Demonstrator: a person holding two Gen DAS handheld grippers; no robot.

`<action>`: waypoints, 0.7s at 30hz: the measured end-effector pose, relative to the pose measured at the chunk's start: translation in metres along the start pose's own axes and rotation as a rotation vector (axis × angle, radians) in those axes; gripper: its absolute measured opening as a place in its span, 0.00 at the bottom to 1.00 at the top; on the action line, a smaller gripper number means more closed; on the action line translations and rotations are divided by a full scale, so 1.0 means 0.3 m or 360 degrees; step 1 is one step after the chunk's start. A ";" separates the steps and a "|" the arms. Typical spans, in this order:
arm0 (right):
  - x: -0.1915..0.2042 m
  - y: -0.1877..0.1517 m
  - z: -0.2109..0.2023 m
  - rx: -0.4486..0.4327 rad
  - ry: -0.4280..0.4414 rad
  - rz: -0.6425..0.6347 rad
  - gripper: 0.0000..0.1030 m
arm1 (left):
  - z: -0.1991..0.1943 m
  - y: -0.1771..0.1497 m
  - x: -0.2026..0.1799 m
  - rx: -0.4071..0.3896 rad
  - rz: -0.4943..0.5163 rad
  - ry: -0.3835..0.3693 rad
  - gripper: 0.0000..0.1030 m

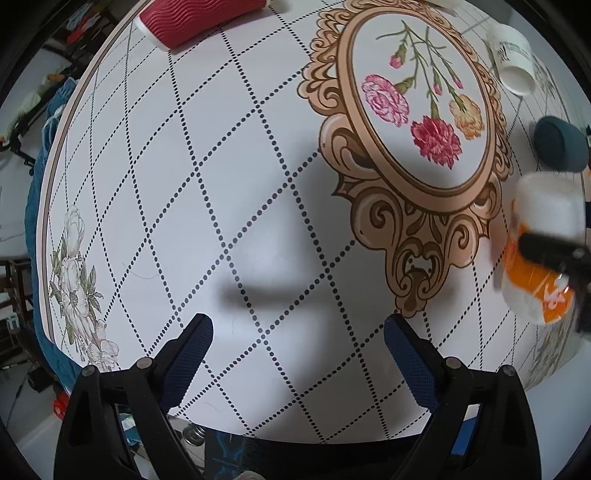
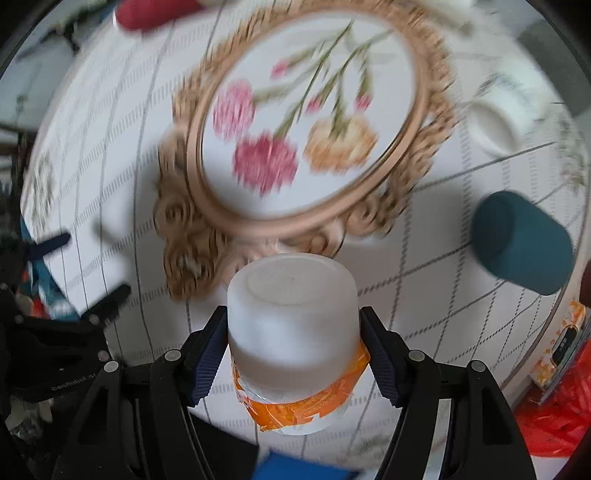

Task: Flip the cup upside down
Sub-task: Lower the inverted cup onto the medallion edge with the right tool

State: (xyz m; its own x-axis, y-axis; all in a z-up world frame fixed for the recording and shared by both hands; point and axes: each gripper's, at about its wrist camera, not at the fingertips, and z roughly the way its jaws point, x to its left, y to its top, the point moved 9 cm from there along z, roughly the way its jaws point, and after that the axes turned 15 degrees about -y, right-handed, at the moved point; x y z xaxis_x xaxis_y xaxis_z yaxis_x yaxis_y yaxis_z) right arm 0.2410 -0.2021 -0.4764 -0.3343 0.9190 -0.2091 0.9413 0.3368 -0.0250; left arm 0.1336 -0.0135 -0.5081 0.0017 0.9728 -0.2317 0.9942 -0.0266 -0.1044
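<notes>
A frosted white cup (image 2: 293, 332) with an orange band is held between the fingers of my right gripper (image 2: 293, 350), base pointing away from the camera, above the table. The right wrist view is blurred by motion. The same cup (image 1: 541, 251) shows at the right edge of the left wrist view, with a black finger across it. My left gripper (image 1: 295, 350) is open and empty over the near part of the white patterned tabletop (image 1: 258, 184).
A dark teal cup (image 2: 522, 243) lies on its side at the right, also in the left wrist view (image 1: 559, 144). A white cup (image 1: 511, 59) lies on its side at the far right. A red ribbed cup (image 1: 195, 18) lies at the far edge. The table edge runs close below my left gripper.
</notes>
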 end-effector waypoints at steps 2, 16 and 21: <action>-0.032 0.027 -0.036 -0.0150 -0.0001 0.0106 0.70 | -0.003 0.011 0.011 0.0002 -0.0016 -0.0007 0.92; -0.037 0.005 -0.105 -0.0727 0.0018 0.0512 0.70 | 0.001 0.093 -0.044 -0.0002 0.0000 0.0042 0.92; -0.016 -0.037 -0.076 -0.0699 0.0040 0.0474 0.71 | -0.009 0.080 -0.100 -0.0029 0.0001 0.0042 0.92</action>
State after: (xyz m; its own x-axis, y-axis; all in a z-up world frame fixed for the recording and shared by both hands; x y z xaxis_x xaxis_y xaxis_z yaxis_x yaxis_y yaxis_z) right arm 0.2310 -0.2055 -0.4530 -0.0617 0.9907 -0.1212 0.8890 0.1097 0.4446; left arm 0.1578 -0.0426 -0.5011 0.0048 0.9785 -0.2063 0.9960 -0.0231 -0.0866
